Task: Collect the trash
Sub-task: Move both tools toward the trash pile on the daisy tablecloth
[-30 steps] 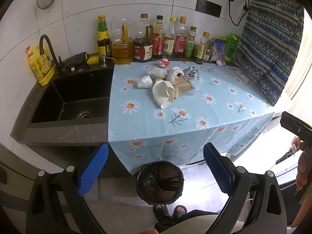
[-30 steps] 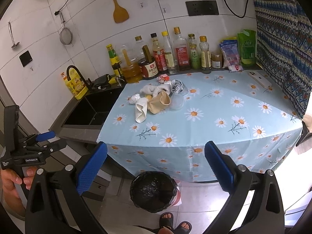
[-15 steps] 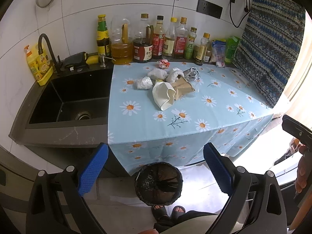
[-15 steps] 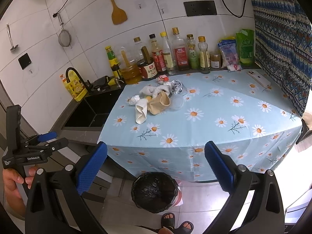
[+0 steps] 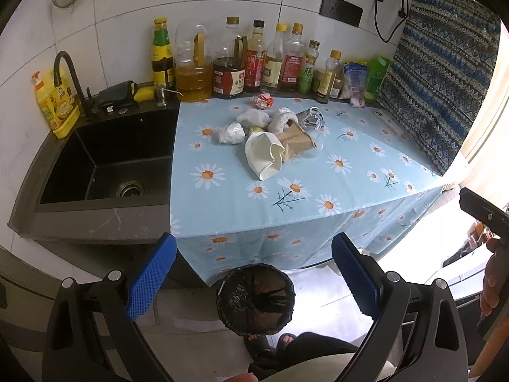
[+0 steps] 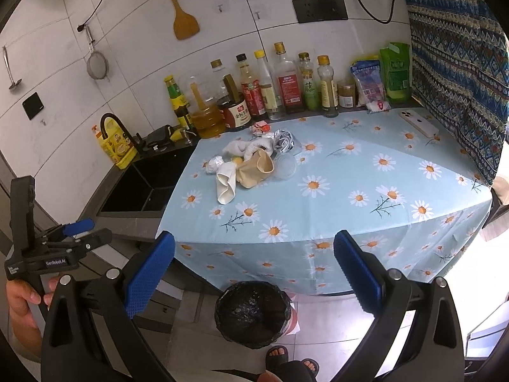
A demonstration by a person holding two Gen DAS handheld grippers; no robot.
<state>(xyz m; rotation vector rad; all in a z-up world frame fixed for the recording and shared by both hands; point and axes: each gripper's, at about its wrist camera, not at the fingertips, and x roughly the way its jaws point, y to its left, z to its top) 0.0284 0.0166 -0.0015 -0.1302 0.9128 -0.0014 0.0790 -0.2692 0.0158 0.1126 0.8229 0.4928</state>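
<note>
A heap of trash lies on the daisy-print tablecloth (image 5: pixel 318 191): a crushed white paper cup (image 5: pixel 262 156), a brown paper bag (image 5: pixel 297 141), a crumpled tissue ball (image 5: pixel 231 133), a red wrapper (image 5: pixel 262 100) and a silver foil wrapper (image 5: pixel 310 117). In the right wrist view the same white cup (image 6: pixel 226 181) and brown bag (image 6: pixel 256 168) appear beside a clear plastic lid (image 6: pixel 284 166). A black-lined trash bin (image 5: pixel 254 297) stands on the floor below the table edge. My left gripper (image 5: pixel 253 273) and right gripper (image 6: pixel 254 269) both hang open above the bin (image 6: pixel 253 313), holding nothing.
Several sauce and oil bottles (image 5: pixel 254 60) line the back wall. A black sink (image 5: pixel 105 162) with a faucet (image 5: pixel 68 79) lies to the left. A white phone (image 6: pixel 419 122) rests at the table's far right. The person's sandalled feet (image 6: pixel 286 358) stand beside the bin.
Both views have shifted slightly; the table and trash sit a little lower and nearer in the frames. Both grippers remain open and nothing on the table has moved.
</note>
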